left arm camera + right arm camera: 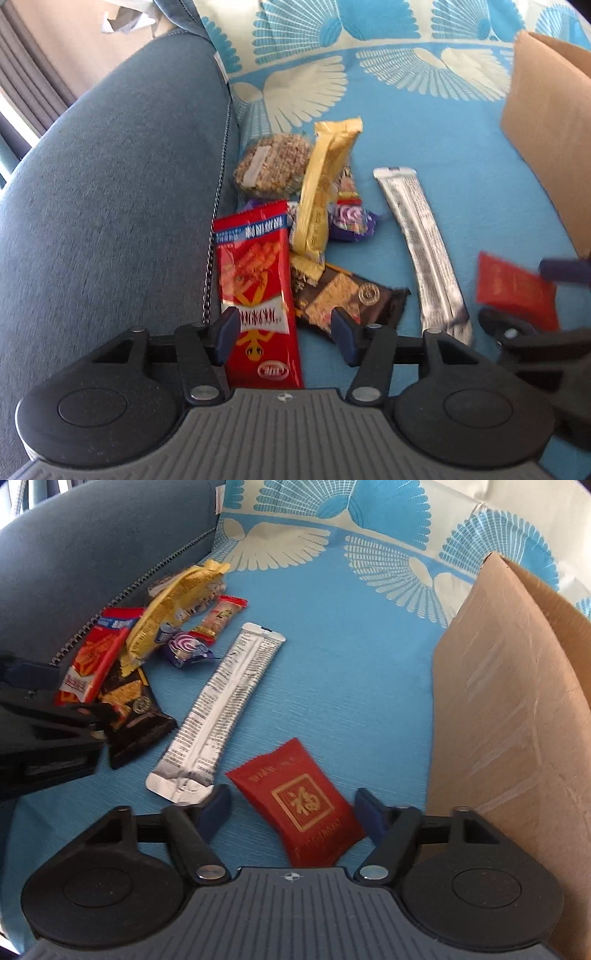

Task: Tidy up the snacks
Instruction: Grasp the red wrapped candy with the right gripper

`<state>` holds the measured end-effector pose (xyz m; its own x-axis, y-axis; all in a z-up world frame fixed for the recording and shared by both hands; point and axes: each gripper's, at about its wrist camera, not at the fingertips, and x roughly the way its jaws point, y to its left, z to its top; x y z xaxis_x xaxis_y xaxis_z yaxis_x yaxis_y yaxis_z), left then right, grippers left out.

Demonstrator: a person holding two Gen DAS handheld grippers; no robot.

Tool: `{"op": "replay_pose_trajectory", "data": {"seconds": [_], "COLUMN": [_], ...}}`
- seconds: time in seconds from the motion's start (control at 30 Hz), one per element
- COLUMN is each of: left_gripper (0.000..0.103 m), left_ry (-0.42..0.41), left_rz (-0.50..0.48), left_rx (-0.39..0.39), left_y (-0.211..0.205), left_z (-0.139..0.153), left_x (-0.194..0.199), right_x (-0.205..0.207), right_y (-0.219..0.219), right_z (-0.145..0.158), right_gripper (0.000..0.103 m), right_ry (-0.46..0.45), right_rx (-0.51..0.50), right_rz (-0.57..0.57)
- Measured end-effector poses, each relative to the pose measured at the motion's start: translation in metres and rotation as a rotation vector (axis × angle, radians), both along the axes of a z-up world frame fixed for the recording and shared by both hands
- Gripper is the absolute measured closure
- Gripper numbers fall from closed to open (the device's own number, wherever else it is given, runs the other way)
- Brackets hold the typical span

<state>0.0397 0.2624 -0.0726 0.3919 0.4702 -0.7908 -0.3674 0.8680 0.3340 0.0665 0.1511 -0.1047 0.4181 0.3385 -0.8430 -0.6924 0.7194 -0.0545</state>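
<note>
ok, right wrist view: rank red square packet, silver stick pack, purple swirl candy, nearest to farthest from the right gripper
1. red square packet: between the open jaws of the right gripper.
2. silver stick pack: just left, angling away.
3. purple swirl candy: far left, by the snack pile.

A small red packet (308, 806) bears one large gold Chinese character — 福 — inside a gold square frame. Print on the silver stick pack (218, 710) and the other wrappers is too blurred to read.
</note>
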Motion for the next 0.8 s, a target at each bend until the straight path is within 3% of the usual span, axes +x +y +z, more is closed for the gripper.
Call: {"op": "replay_pose_trajectory", "data": {"seconds": [0.1,0.17,0.27,0.33,0.57,0.6,0.8], "left_gripper": [0.043,0.043,0.046,0.063,0.09,0.097,0.103], "left_ry": [-0.006,-0.009,-0.01,0.001,-0.014,-0.028,-0.121], "left_rz": [0.004,0.003,0.001,0.016,0.058,0.066,0.12], "left_rx": [0.01,0.015,0.019,0.04,-0.023,-0.044,-0.143], "left_y": [0.0,0.001,0.001,0.002,0.013,0.015,0.024], "left_z": [-0.002,-0.002,0.0,0.001,0.007,0.008,0.027], "left_x": [0.003,0.003,0.004,0.005,0.0,-0.001,-0.017], "right_x": [-0.003,-0.004,-0.003,-0.004,-0.004,-0.003,-0.009], "right_y": [0.001,0.001,-0.002,-0.003,-0.012,-0.013,-0.022], "right_z": [0.001,0.003,0.006,0.008,0.013,0.014,0.018], "right_gripper": [0.063,0.092,0.095,0.095,0.096,0.096,0.096], "right_ry": [0.008,0.021,0.074,0.12,0.222,0.234,0.277], "right_rx": [0.017,0.031,0.077,0.121,0.22,0.235,0.28], "right_rz": [0.03,0.044,0.049,0.052,0.026,0.021,0.021]}}
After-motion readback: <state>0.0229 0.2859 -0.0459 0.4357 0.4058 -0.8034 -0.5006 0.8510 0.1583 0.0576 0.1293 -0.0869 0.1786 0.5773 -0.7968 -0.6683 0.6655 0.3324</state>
